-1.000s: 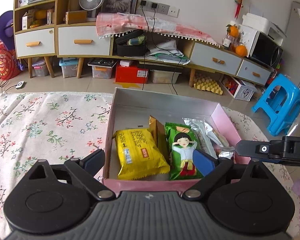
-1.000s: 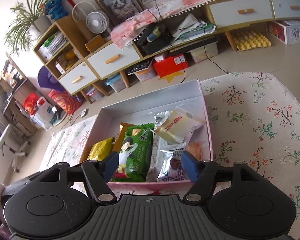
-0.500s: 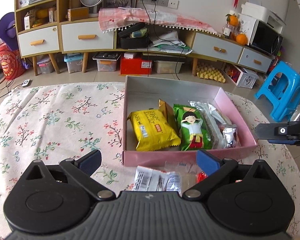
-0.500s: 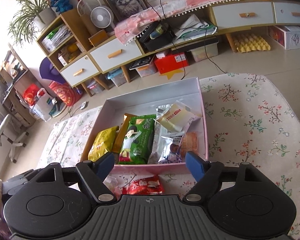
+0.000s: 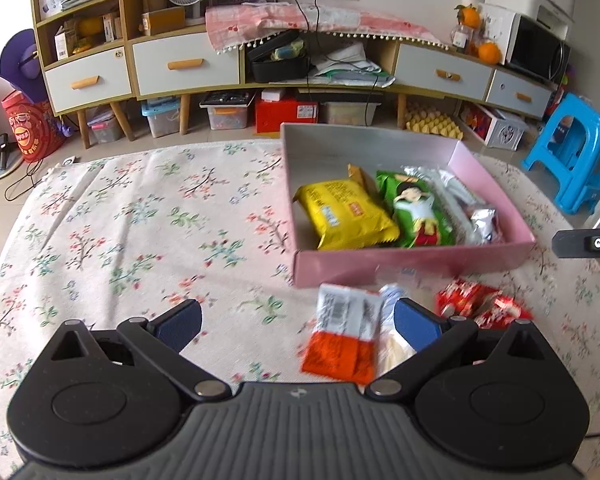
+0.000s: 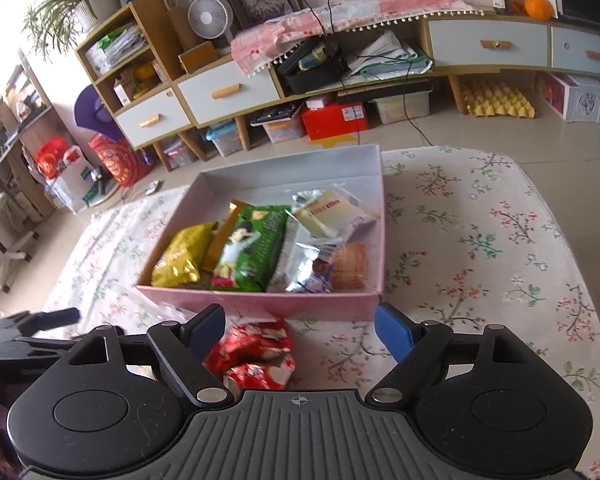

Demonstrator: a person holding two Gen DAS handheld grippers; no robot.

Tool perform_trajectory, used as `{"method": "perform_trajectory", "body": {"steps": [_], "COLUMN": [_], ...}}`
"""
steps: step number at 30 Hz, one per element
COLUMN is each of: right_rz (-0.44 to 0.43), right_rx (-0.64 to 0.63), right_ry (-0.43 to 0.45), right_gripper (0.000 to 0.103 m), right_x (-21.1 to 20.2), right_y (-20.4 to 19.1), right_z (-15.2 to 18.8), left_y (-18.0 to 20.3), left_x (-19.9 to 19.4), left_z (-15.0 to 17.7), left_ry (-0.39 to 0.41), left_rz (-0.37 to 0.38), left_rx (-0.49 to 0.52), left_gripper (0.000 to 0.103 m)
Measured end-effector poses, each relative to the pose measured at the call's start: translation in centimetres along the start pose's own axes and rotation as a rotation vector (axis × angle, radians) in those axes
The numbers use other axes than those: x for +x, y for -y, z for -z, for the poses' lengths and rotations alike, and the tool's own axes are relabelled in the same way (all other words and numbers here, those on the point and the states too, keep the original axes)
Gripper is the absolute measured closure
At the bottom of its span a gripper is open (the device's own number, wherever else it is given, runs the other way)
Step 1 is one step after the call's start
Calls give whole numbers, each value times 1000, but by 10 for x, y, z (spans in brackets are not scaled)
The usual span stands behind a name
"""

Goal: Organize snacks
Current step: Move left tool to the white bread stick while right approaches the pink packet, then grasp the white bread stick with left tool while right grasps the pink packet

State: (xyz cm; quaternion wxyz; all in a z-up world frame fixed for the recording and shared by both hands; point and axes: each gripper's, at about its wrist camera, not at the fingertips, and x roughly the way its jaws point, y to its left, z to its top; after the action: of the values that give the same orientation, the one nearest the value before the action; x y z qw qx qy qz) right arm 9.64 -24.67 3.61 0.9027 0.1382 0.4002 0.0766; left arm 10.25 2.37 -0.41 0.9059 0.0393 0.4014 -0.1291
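A pink box [image 5: 412, 262] [image 6: 260, 302] on the floral cloth holds a yellow packet [image 5: 344, 212], a green packet [image 5: 416, 208] [image 6: 252, 252] and silver packets [image 6: 304, 260]. In front of the box lie an orange-and-white packet [image 5: 344, 336] and red packets [image 5: 480, 306] [image 6: 256, 354]. My left gripper [image 5: 298, 320] is open and empty, with the orange-and-white packet between its fingers. My right gripper [image 6: 300, 330] is open and empty, just above the red packets. The right gripper's tip shows at the left view's right edge [image 5: 588, 242].
The floral cloth [image 5: 140, 232] covers the table. Beyond it stand a long low cabinet with drawers [image 5: 188, 66], storage bins on the floor and a blue plastic stool [image 5: 576, 152] at the right.
Both grippers have pulled back from over the box toward the table's near edge. Loose packets in front of the box have come into view. Both stay open.
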Motion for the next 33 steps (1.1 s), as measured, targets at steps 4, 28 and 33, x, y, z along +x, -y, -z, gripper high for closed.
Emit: {"method": "perform_trajectory", "body": {"steps": [4,28,33], "right_rz": [20,37,-23], "right_rx": [-10,-104,-137], "right_ry": [-15,-93,-79], "right_gripper": [19,19,19], "right_x": [1,22,21], "right_y": [5,-19,-29], "right_z": [5,29,31], "left_y": [-6,35,42], "left_x": [-2,8,11], "left_z": [9,31,32], "left_ry": [-16,-92,-84], "left_rz": [-11,131,151], "left_rx": [21,23,23], "left_gripper": [0,24,51]}}
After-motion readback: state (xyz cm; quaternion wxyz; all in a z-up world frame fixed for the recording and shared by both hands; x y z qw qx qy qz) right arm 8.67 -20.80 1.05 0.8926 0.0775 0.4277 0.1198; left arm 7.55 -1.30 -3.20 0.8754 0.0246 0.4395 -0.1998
